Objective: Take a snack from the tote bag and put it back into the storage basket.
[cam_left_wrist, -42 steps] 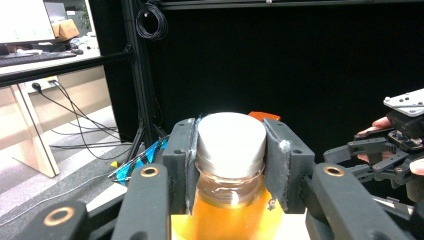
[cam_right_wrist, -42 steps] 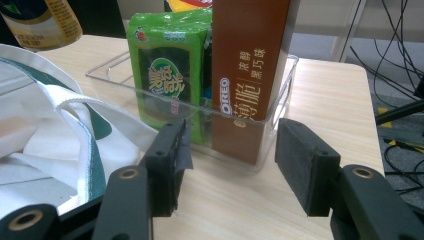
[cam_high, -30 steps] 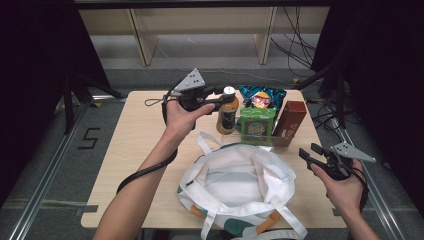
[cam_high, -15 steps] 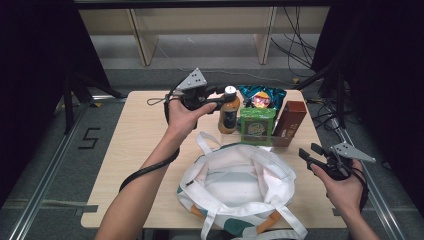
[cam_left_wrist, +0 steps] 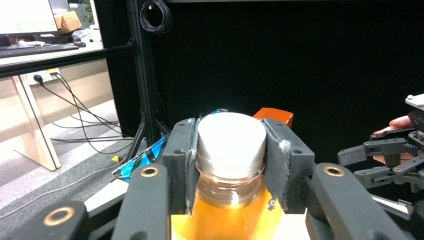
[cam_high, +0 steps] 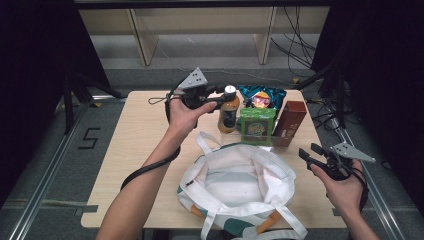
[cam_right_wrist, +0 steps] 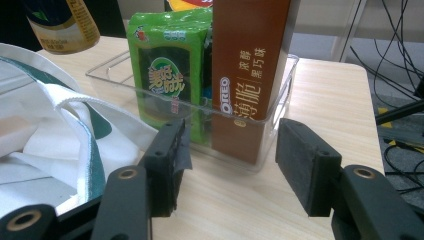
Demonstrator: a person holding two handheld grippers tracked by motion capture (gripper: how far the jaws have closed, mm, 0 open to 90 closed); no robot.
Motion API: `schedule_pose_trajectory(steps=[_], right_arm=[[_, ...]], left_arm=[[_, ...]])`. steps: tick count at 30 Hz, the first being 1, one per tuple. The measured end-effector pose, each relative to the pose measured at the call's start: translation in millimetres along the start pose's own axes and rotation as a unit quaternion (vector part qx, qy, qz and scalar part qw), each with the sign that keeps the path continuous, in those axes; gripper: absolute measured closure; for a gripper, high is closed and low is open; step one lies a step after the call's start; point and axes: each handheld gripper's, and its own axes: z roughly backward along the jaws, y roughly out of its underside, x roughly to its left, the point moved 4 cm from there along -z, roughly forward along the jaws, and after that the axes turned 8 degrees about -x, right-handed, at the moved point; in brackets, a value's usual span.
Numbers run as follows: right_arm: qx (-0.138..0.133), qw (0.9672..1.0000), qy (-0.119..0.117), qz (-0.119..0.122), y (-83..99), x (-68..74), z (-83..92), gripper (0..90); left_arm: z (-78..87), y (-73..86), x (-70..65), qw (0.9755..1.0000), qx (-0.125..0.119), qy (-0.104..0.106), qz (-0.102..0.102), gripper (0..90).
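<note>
bottle: standing upright at the left end of the tray point(cam_high: 272, 146), just behind the bag point(cam_high: 235, 187); orange drink, white cap point(cam_left_wrist: 231, 137); point on bottle point(cam_high: 228, 112)

left gripper point(cam_high: 224, 95): reaching in level from the bottle's left; jaws are pinching the bottle at the cap and neck, pads pressing on both sides in the left gripper view point(cam_left_wrist: 231, 165); nothing loose between pads and cap

right gripper point(cam_high: 306, 156): hanging right of the bag, well apart from the bottle; jaws are standing spread with nothing between them point(cam_right_wrist: 227, 165); facing the tray's near wall

axis: bottle's long axis is running vertical; the grip is sitting across it at the top, so the body is hanging below the jaws

nearer hand: left, already on it; right is not involved

bag: lying open-mouthed, directly in front of the bottle, toward the person; handles flopping over the rim

tray contents: green pack point(cam_high: 257, 126), brown box point(cam_high: 289, 122), blue pack point(cam_high: 262, 96) behind; all right of the bottle

next move, my read: lifting straight up, then pulling toward the person into the bag

risk, my read: a cap-only grip is leaving the body free to swing
</note>
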Motion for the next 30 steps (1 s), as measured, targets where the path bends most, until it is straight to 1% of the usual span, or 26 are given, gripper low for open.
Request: schedule_pose_trajectory(steps=[2, 3, 4, 5, 8, 11, 12, 13, 14, 15, 16, 17, 18, 19, 20, 21, 22, 23, 24, 25, 28, 29, 30], right_arm=[[0.002, 1.0000, -0.001, -0.003, 0.2, 0.5, 0.3, 46.8], [0.003, 1.0000, 0.002, -0.002, 0.3, 0.3, 0.4, 46.8], [0.002, 1.0000, 0.000, 0.006, 0.4, -1.4, -0.1, 46.7], [0.004, 1.0000, -0.005, 0.006, 0.6, -0.6, 0.2, 46.7], [0.004, 0.9999, -0.006, 0.008, 0.4, -0.8, 0.0, 46.7], [0.003, 1.0000, -0.005, 0.003, 0.3, -0.3, 0.7, 46.7], [0.005, 1.0000, 0.000, -0.001, 0.3, 0.2, 1.5, 46.7], [0.004, 1.0000, 0.000, 0.001, 0.1, -0.2, 1.5, 46.7], [0.001, 1.0000, 0.006, -0.002, -0.2, -0.5, 1.0, 46.7], [0.002, 1.0000, 0.005, -0.003, -0.1, -0.3, 1.0, 46.7], [0.004, 1.0000, -0.001, -0.002, 0.4, 0.0, 1.5, 46.7], [0.001, 1.0000, 0.000, 0.006, 0.4, -1.4, 0.8, 46.7], [0.003, 1.0000, -0.003, 0.007, 0.3, -1.5, 0.8, 46.7], [-0.004, 0.9999, 0.006, -0.009, -0.8, 0.4, -1.1, 46.7], [-0.001, 1.0000, 0.005, -0.007, -0.3, 0.5, 0.0, 46.7], [-0.008, 0.9997, 0.016, -0.016, -0.6, 1.1, -1.3, 46.7], [-0.013, 0.9996, 0.018, -0.015, -0.7, 0.7, -1.9, 46.7], [-0.012, 0.9997, 0.016, -0.013, -0.4, 0.7, -1.7, 46.7], [-0.007, 0.9999, 0.010, -0.004, 0.1, -0.2, -0.9, 46.7], [0.004, 1.0000, -0.001, -0.001, 0.3, 0.0, 0.6, 46.7], [0.001, 1.0000, 0.001, -0.002, 0.6, 0.5, 0.3, 46.7], [-0.007, 1.0000, 0.004, -0.001, 0.6, 0.3, -0.9, 46.7], [-0.005, 1.0000, 0.000, 0.007, 1.0, -0.6, -0.3, 46.7]], left_arm=[[-0.6, 0.2, 0.3, 1.0000, 0.000, 0.001, 0.000, 59.0], [-1.0, 0.3, 0.5, 1.0000, 0.000, 0.001, -0.001, 59.0], [-1.3, 0.2, 0.6, 1.0000, 0.001, 0.002, -0.001, 59.0], [-1.6, 0.2, 0.7, 1.0000, 0.000, 0.002, 0.000, 59.0], [-3.4, 0.4, 0.4, 1.0000, 0.001, 0.003, -0.002, 59.0], [-5.0, 1.4, 1.0, 1.0000, 0.003, 0.005, -0.003, 59.0], [-5.3, 1.8, 1.1, 1.0000, 0.003, 0.004, -0.001, 59.0], [-5.6, 2.3, 1.8, 1.0000, 0.003, 0.005, -0.002, 59.0], [-5.8, 2.7, 2.0, 1.0000, 0.003, 0.005, -0.001, 59.0], [-6.0, 3.2, 2.3, 1.0000, 0.003, 0.003, 0.002, 59.0], [-6.3, 3.5, 2.8, 1.0000, 0.004, 0.005, 0.000, 59.0], [-6.8, 3.9, 3.0, 1.0000, 0.004, 0.005, 0.001, 59.0], [-7.2, 4.3, 3.4, 1.0000, 0.005, 0.005, 0.001, 59.0], [-7.5, 4.7, 4.0, 1.0000, 0.007, 0.005, 0.000, 59.0], [-8.2, 5.1, 4.5, 1.0000, 0.006, 0.005, 0.003, 59.0], [-8.4, 5.5, 5.2, 1.0000, 0.007, 0.005, 0.002, 59.0], [-8.7, 6.2, 5.8, 1.0000, 0.008, 0.004, 0.003, 59.0], [-9.0, 6.6, 6.1, 1.0000, 0.009, 0.003, 0.003, 59.0], [-9.3, 7.2, 6.5, 0.9999, 0.010, 0.004, 0.002, 59.0], [-9.7, 7.9, 6.9, 0.9999, 0.010, 0.003, 0.003, 59.0], [-10.2, 9.6, 8.2, 0.9999, 0.011, 0.002, 0.005, 59.0], [-10.3, 10.1, 8.4, 0.9999, 0.012, 0.003, 0.005, 59.0], [-10.5, 10.7, 8.7, 0.9999, 0.012, 0.003, 0.006, 59.0]])
